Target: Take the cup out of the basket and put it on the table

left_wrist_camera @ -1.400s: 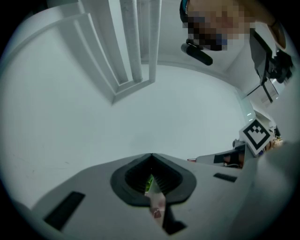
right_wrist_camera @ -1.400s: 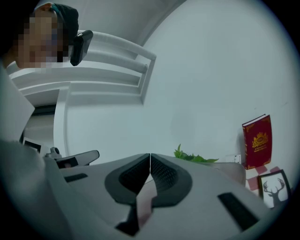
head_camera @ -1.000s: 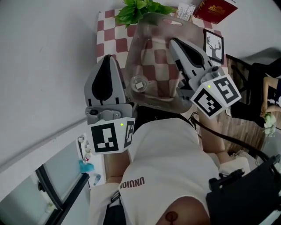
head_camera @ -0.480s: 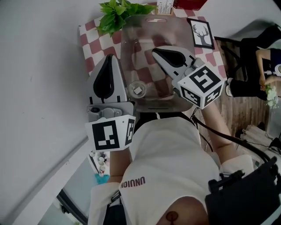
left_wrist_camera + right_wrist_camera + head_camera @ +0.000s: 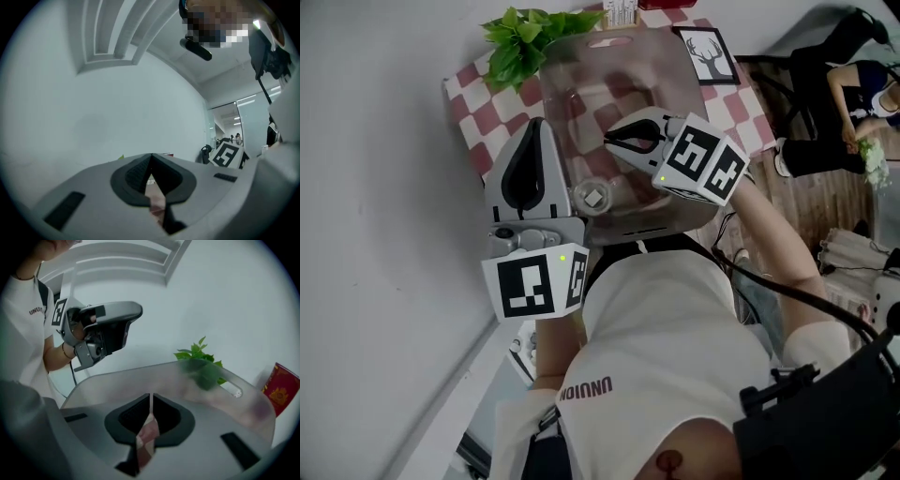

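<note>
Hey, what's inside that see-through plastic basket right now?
One small clear cup, near the translucent plastic basket's left near corner; red-checked tablecloth shows through. The right gripper and its marker cube cover the right near part.

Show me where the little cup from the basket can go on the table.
Two bare patches of red-and-white checked tablecloth: one left of the clear plastic basket, near the leafy green plant; one right of it, near the black-framed deer picture. The far edge, with plant and picture, is crowded.
</note>
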